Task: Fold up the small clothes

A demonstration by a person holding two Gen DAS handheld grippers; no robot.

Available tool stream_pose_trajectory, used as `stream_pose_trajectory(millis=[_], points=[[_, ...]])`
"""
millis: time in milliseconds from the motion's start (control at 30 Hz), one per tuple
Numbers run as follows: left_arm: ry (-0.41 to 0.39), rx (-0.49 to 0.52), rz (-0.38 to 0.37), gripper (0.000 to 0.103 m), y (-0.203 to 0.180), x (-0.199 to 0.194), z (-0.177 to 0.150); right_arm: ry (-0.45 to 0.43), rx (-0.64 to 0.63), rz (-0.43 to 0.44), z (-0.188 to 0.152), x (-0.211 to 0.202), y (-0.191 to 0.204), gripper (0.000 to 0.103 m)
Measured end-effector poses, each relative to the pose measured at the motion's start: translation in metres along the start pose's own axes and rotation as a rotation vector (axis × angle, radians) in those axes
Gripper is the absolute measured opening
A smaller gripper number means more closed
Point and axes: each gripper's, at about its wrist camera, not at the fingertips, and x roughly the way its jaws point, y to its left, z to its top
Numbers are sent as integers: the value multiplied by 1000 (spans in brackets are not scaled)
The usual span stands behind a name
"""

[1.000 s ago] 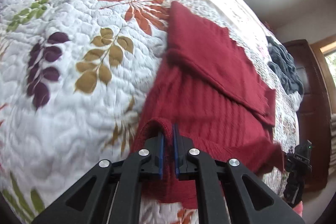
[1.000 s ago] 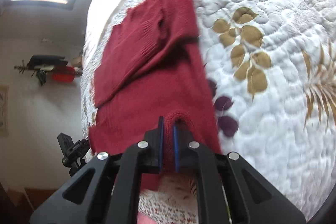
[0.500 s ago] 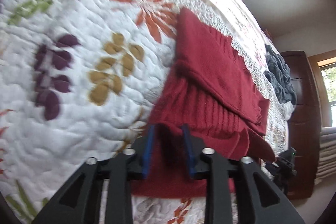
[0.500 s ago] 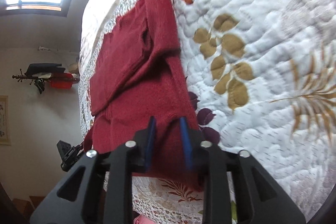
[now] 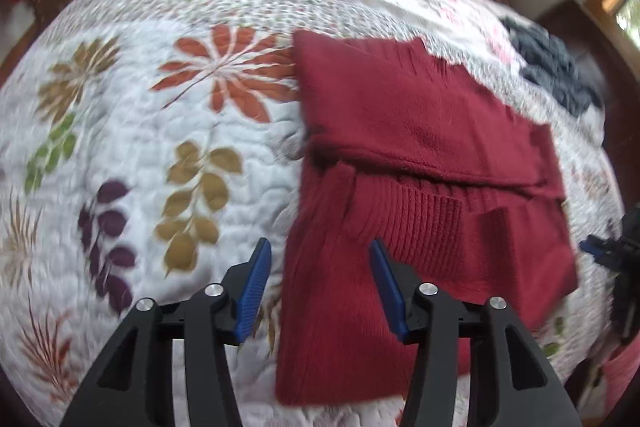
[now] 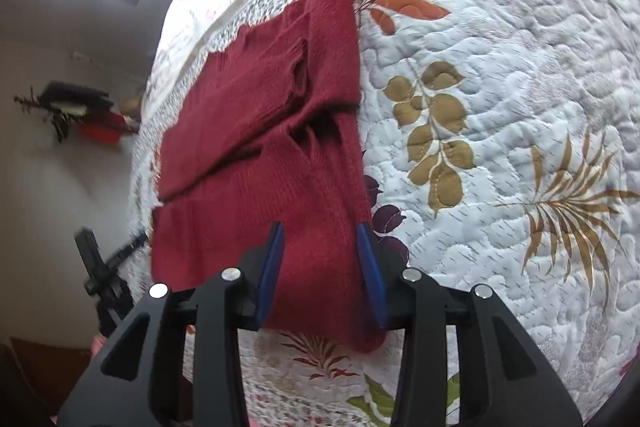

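A dark red knitted sweater (image 5: 400,155) lies flat on a white quilt with leaf prints, its sleeves folded across the body. In the left wrist view my left gripper (image 5: 320,247) hovers open above the sweater's near left edge, nothing between its blue pads. The right wrist view shows the same sweater (image 6: 272,131) from the other side, with my right gripper (image 6: 320,231) open over its near right corner and apart from the cloth. The other gripper (image 5: 612,251) appears at the far right of the left wrist view.
The quilt (image 5: 120,131) covers a bed that fills most of both views. A dark grey garment (image 5: 556,75) lies beyond the sweater at the back right. A dark wooden door (image 5: 592,39) stands behind it. A wall shelf (image 6: 76,103) hangs at the left.
Both grippers let go of the sweater's hem and opened wide. They pulled back and up, and the hem now lies flat on the quilt.
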Motion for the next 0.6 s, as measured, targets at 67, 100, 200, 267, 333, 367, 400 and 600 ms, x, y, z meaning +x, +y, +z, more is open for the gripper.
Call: stream_pose_trajectory(millis=[67,100,200,267,333,367,400,600], points=[[14,33,31,56,-6,12,7,13,-33,-21,-1,6,5,39],[24,47,43,56,-7,18,10,15,-44,-29,-2,7,7,39],[43,71,65,54,-12,31,14,17,-96,-66,-2,13,16,41],[44,68,51,40,-13,33,15,18,-142,-98,0,16,24,42],[30,61,41,25,-15,30,13,15,-202,-137,2,19,33,44],[17,63,43,22,-16,28,11,14,-228,-152,3,21,38,45],[6,64,41,18,-18,25,10,14,-259,-167,5,24,43,48],[-61,67,-15,10,-25,4,1,19,-384,-228,16,43,66,54]])
